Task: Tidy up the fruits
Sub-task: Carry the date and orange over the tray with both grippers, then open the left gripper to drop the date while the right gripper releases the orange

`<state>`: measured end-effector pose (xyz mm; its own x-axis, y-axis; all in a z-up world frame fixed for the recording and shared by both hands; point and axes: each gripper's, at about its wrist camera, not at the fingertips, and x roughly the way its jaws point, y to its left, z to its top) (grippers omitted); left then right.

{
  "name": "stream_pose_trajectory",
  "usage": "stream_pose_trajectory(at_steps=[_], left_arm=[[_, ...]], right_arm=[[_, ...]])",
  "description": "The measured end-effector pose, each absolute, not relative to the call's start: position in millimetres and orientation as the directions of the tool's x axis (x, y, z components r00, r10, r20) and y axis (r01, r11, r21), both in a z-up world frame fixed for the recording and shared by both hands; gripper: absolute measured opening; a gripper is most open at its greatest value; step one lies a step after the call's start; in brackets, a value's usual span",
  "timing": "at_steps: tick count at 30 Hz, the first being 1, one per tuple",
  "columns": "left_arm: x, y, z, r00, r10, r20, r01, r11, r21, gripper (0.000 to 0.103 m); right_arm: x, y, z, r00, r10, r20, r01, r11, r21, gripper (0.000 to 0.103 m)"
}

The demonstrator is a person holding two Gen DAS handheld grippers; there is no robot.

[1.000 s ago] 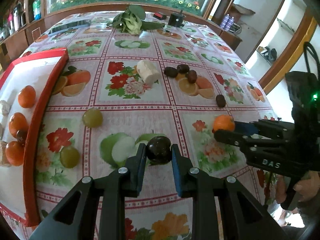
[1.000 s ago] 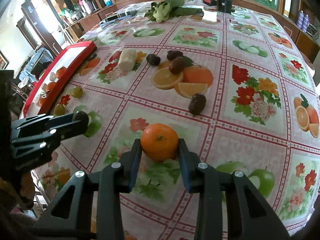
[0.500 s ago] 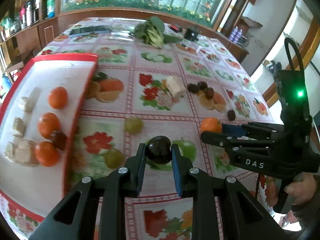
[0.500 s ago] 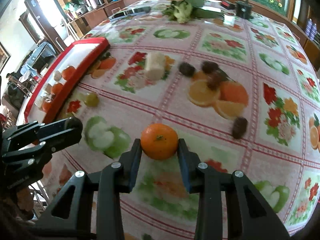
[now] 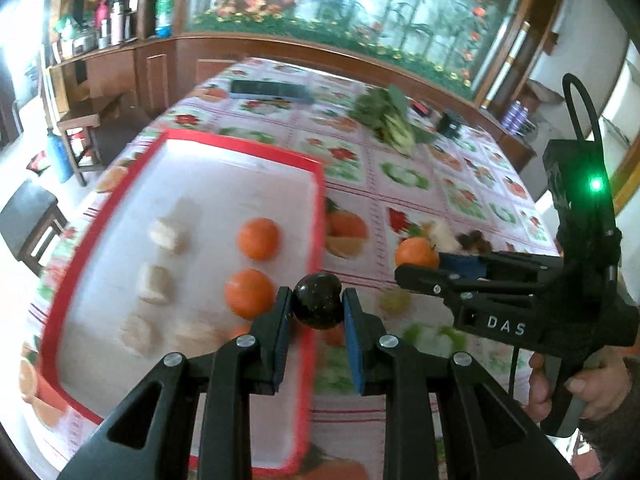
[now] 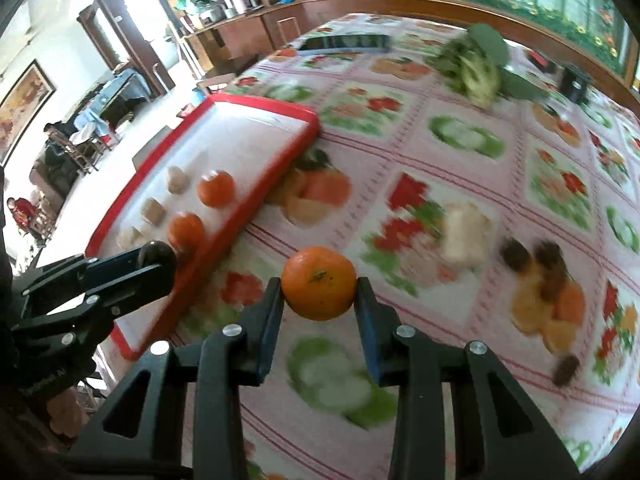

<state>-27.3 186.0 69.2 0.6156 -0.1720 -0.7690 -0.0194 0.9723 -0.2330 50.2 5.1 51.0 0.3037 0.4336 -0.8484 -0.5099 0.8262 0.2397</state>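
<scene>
Left gripper clamped on dark fruit, carried from mid-table to red tray rim. Right gripper clamped on orange, trailing over tablecloth. Deposit judged next.

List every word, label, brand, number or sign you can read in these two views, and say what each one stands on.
"DAS": white letters on the black body of the right tool, seen from the left wrist view.
Faint pale lettering on the body of the left tool, at the lower left of the right wrist view: too blurred to read.
Nothing else readable.
</scene>
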Motion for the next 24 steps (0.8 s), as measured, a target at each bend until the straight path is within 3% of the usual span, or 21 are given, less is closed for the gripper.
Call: stream_pose_trajectory(at_steps=[4,24], left_arm=[[-14,211,67,0.619,-0.11,-0.778,-0.069,0.979,-0.193,0.024],[63,262,28,0.557,-0.076,-0.827,-0.186,0.959,-0.214,0.024]], right_arm=[[66,36,54,0.299,0.453,-0.84,-0.528,0.812,0.249,0.038],[126,133,27,0.257,0.434,-0.863,-0.578,0.785,0.223,0.038]])
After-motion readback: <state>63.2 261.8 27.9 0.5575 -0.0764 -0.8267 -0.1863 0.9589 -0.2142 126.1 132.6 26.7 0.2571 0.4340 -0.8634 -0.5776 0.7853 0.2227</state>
